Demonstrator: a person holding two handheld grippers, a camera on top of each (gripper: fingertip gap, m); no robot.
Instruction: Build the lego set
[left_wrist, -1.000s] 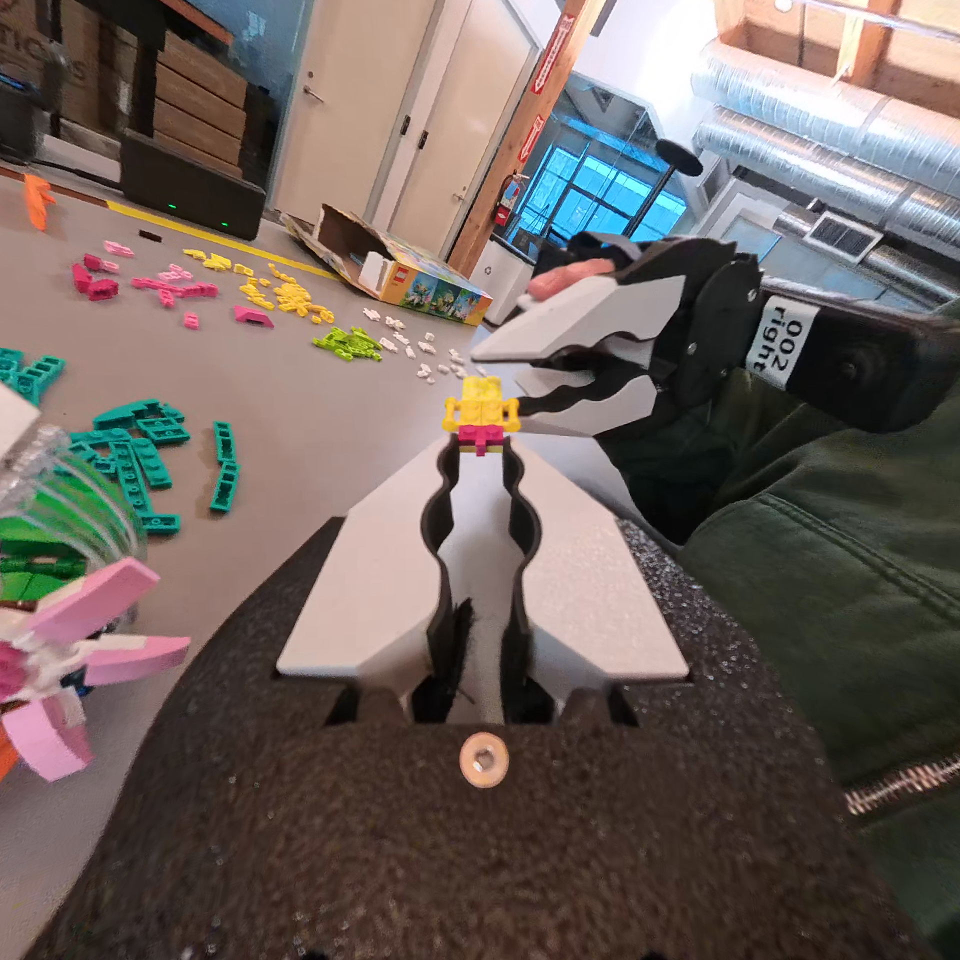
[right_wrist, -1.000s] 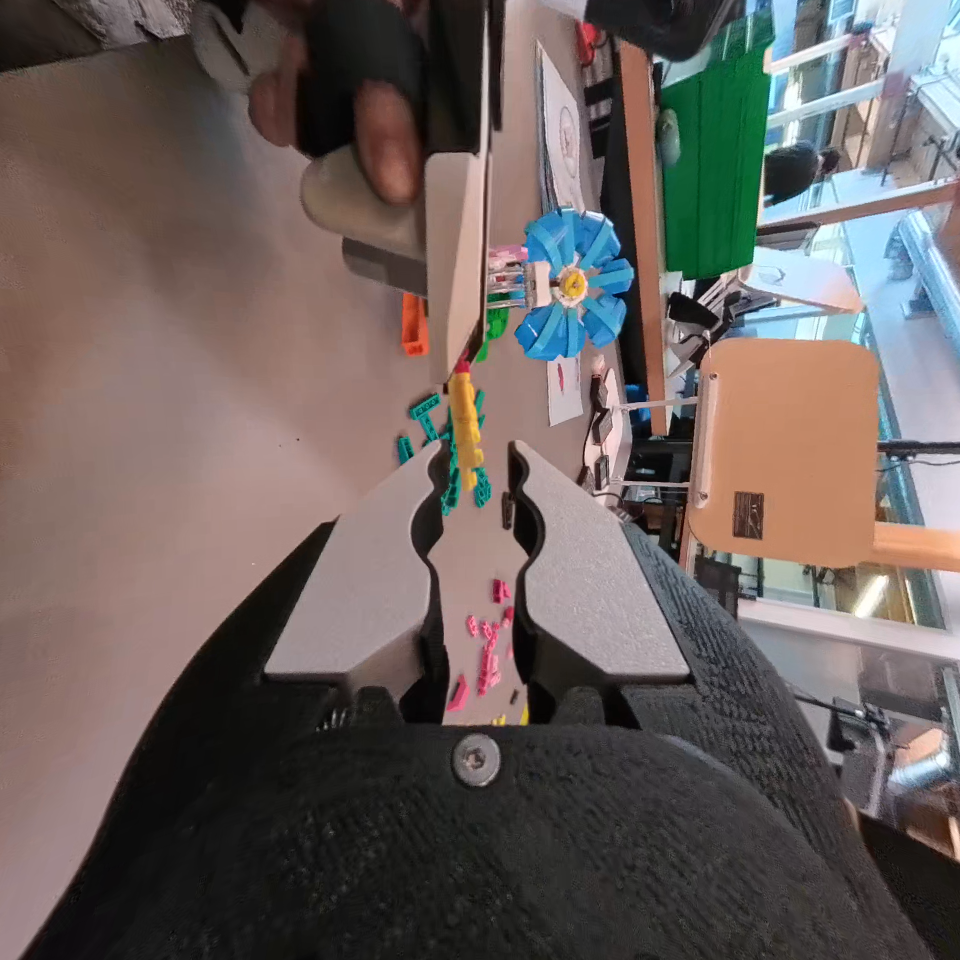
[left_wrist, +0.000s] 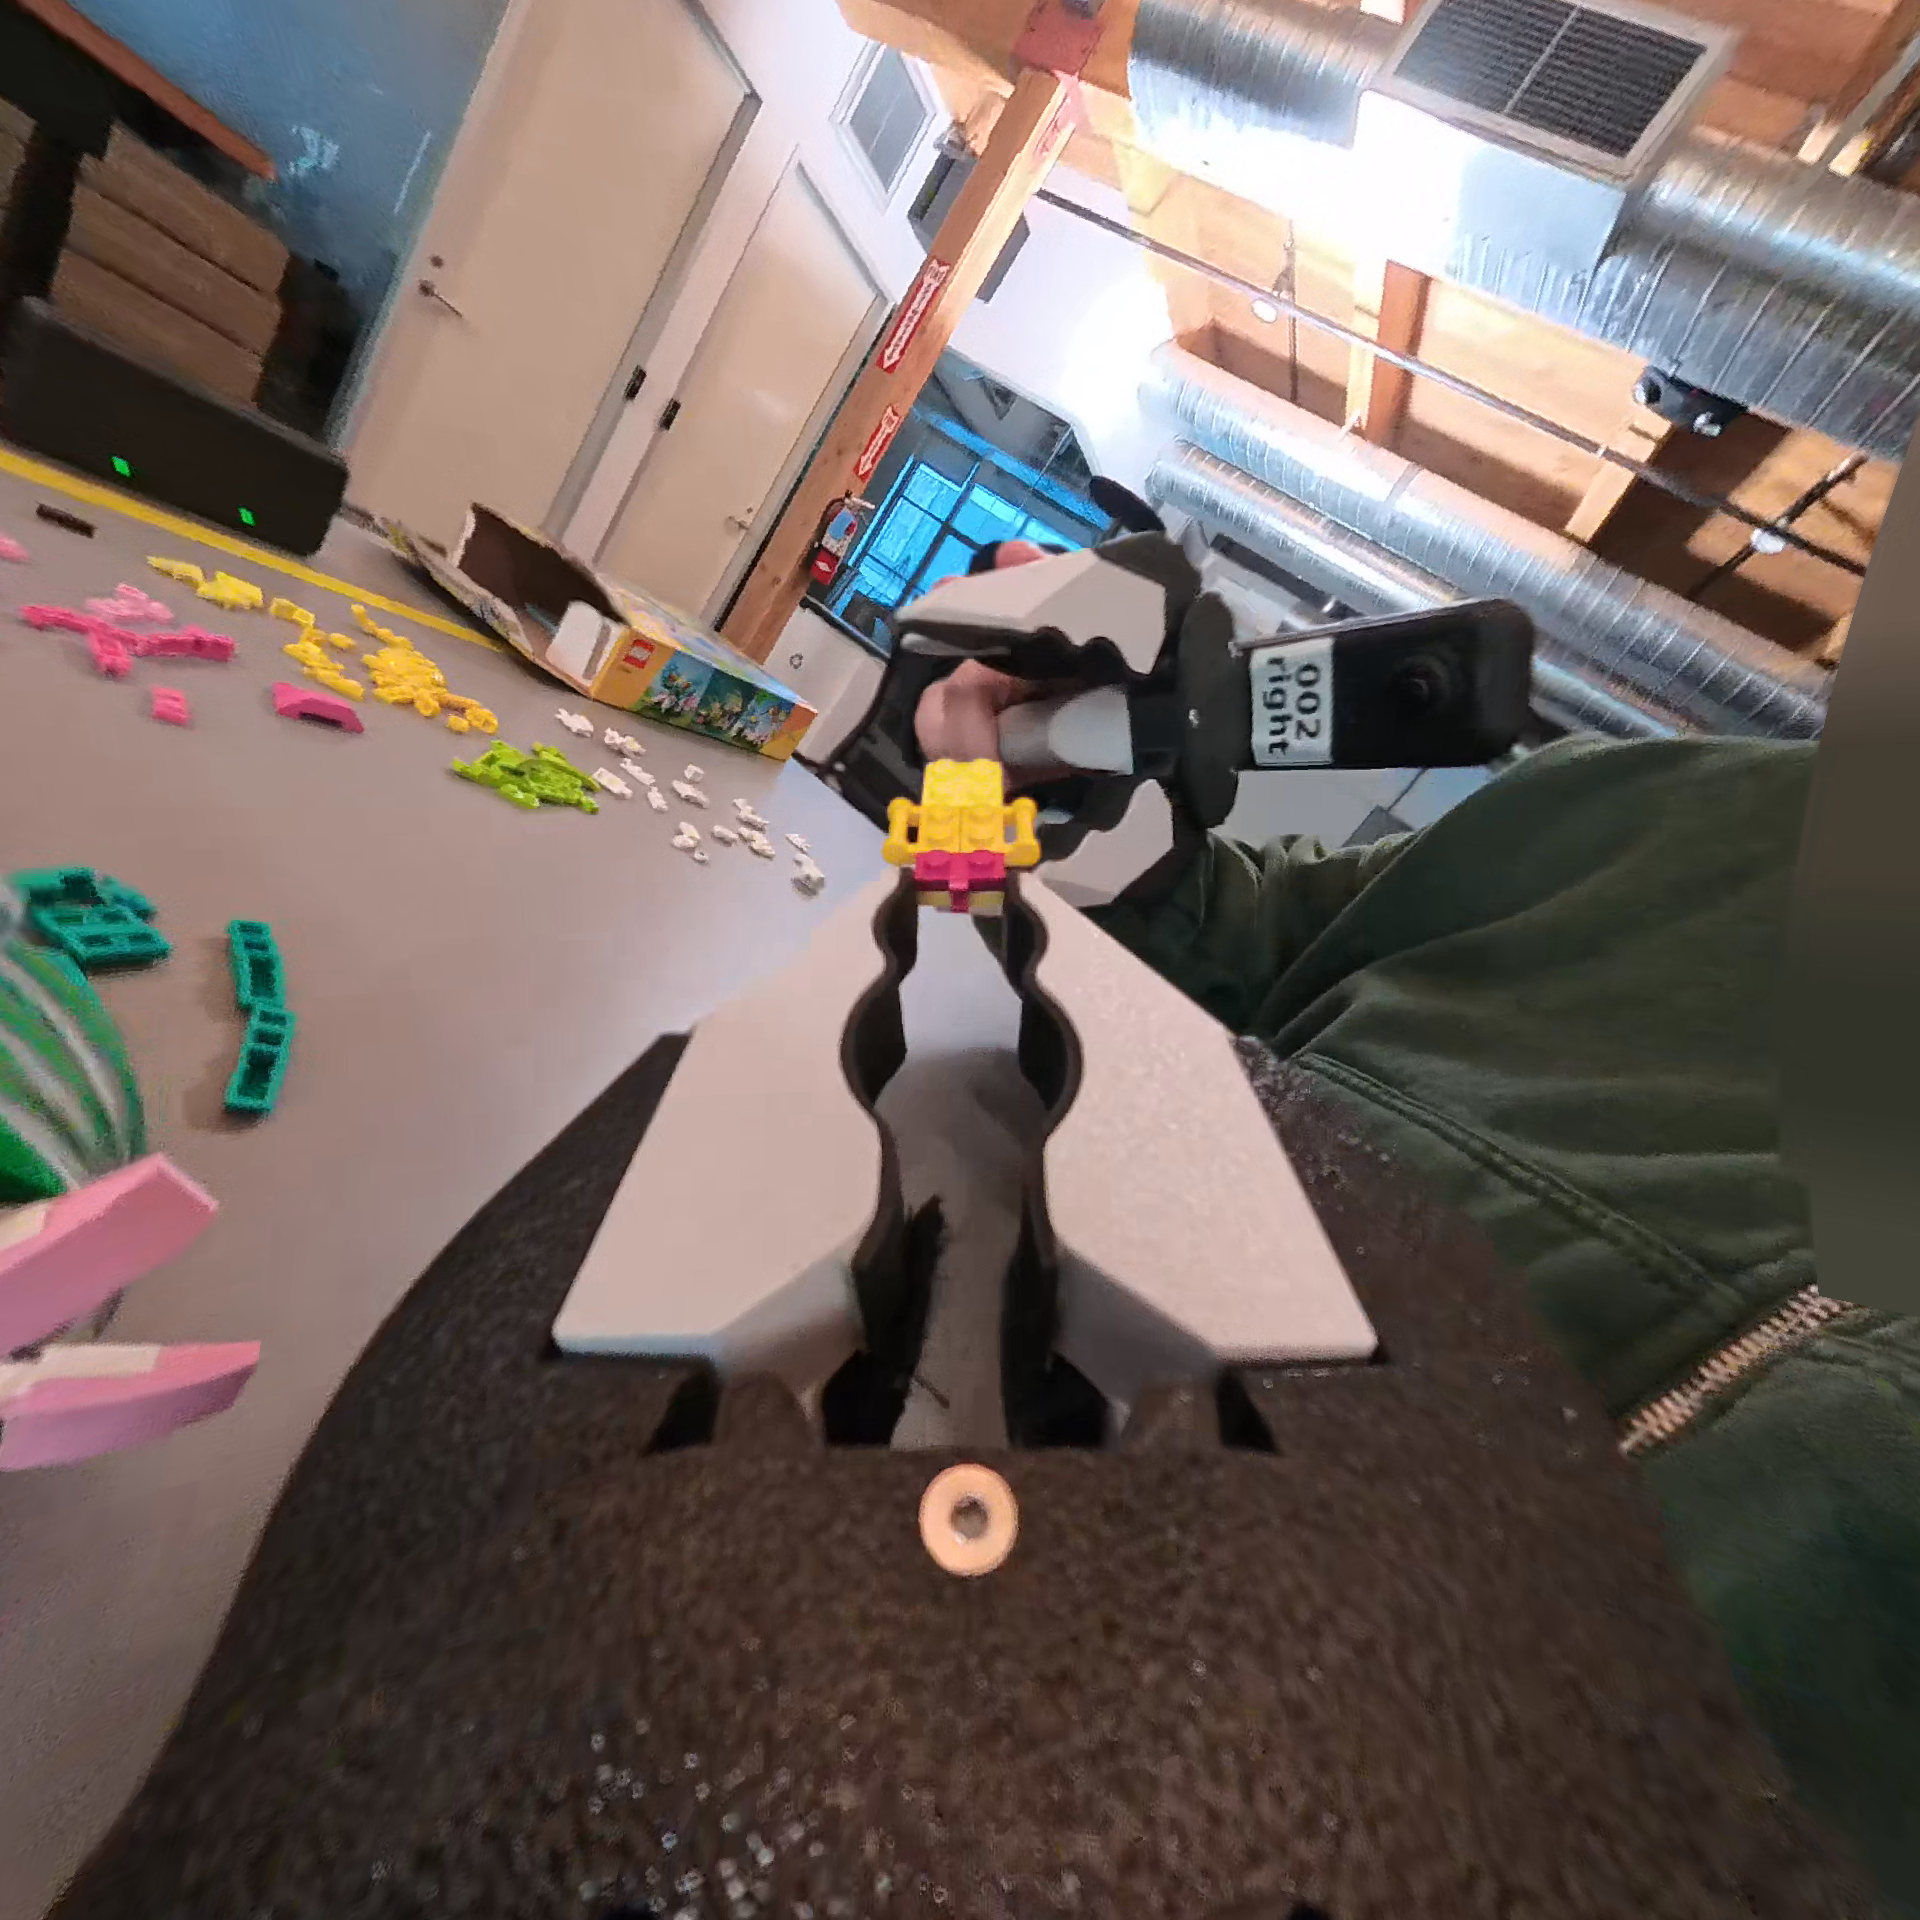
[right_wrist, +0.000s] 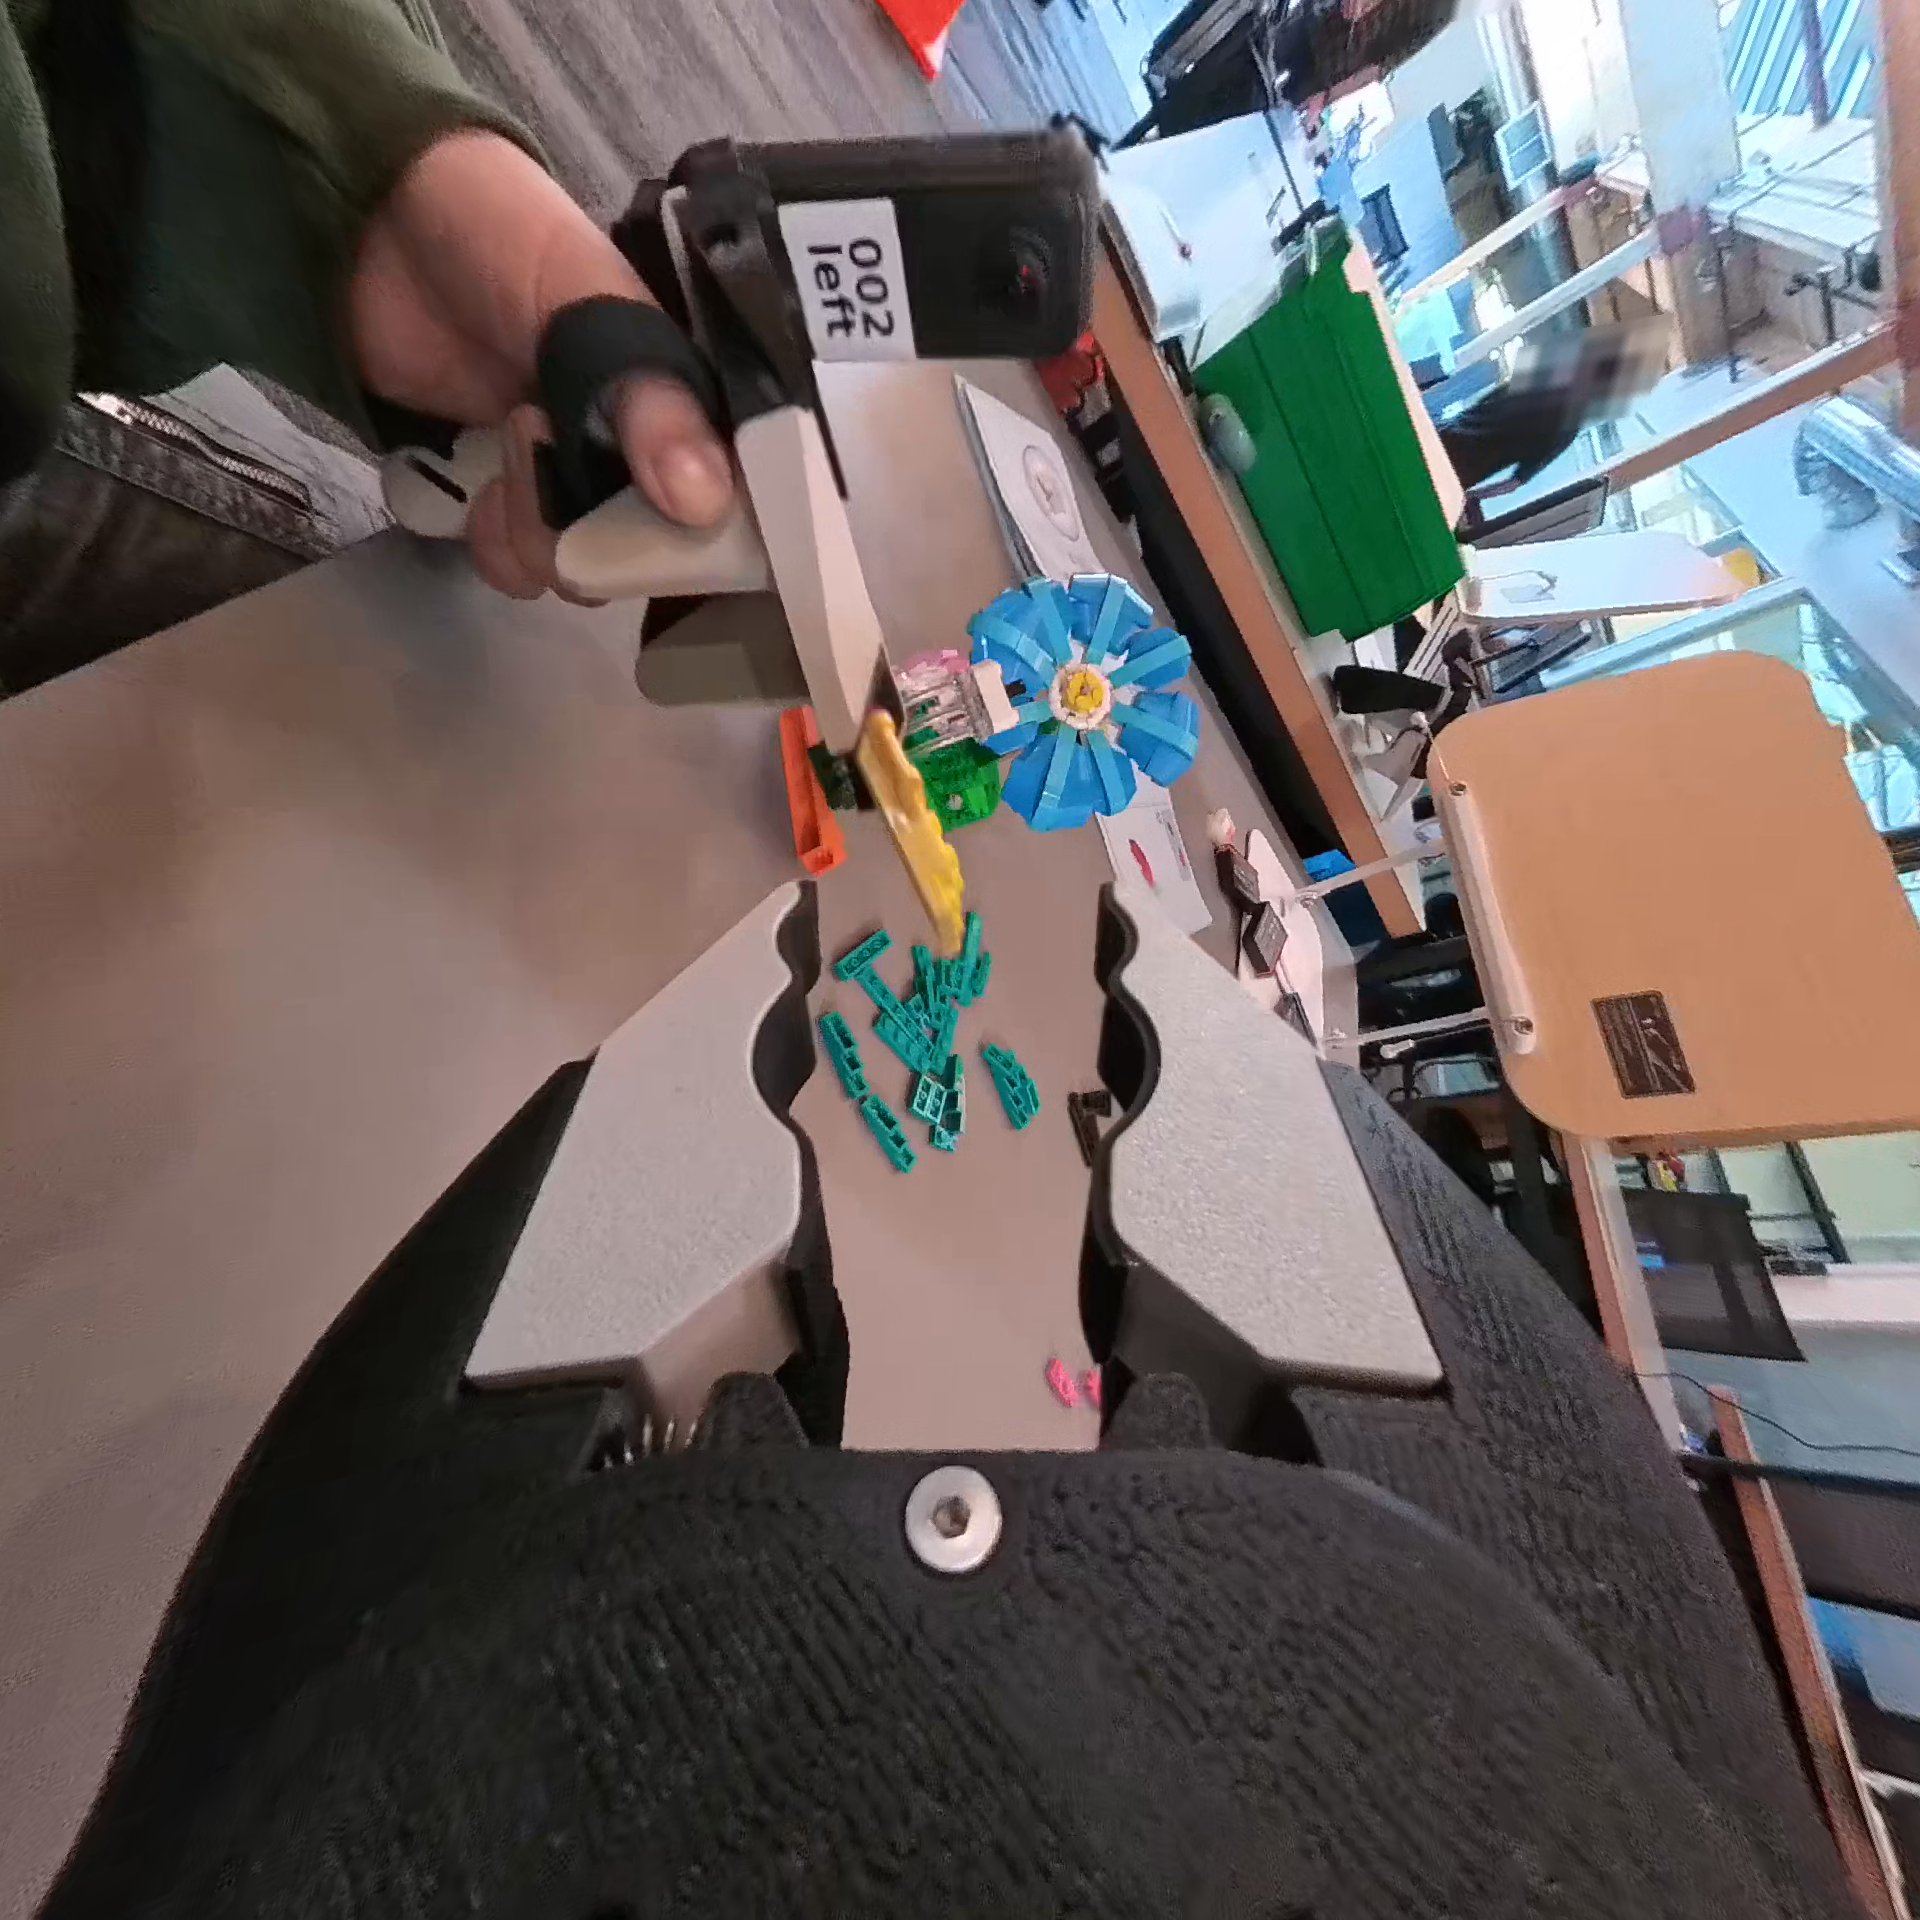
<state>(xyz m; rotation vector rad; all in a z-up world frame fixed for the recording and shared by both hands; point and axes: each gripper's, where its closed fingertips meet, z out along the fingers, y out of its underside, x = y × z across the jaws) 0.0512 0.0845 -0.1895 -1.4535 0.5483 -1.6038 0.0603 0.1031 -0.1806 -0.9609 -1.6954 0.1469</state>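
My left gripper (left_wrist: 961, 906) is shut on a small yellow and magenta lego assembly (left_wrist: 961, 821), gripping its lower end at the fingertips and holding it above the grey table (left_wrist: 416, 987). In the right wrist view the assembly (right_wrist: 920, 842) hangs from the left gripper (right_wrist: 868, 727) as a thin yellow strip. My right gripper (right_wrist: 951, 914) is open and empty, a little short of the assembly. In the left wrist view the right gripper (left_wrist: 966, 686) sits just behind and above the assembly.
Sorted loose pieces lie on the table: teal (left_wrist: 255, 1013), pink (left_wrist: 125, 639), yellow (left_wrist: 395, 665), lime (left_wrist: 530, 774), white (left_wrist: 707, 821). An open lego box (left_wrist: 644, 649) lies behind them. A built blue flower (right_wrist: 1081, 707), an orange piece (right_wrist: 810, 790) and pink petals (left_wrist: 94, 1309) are nearby. Only a small space, under 4 cm, lies between the two pairs of fingers.
My right gripper has opened wider and drawn back from the yellow assembly. My left gripper has tilted upward, still holding the assembly.
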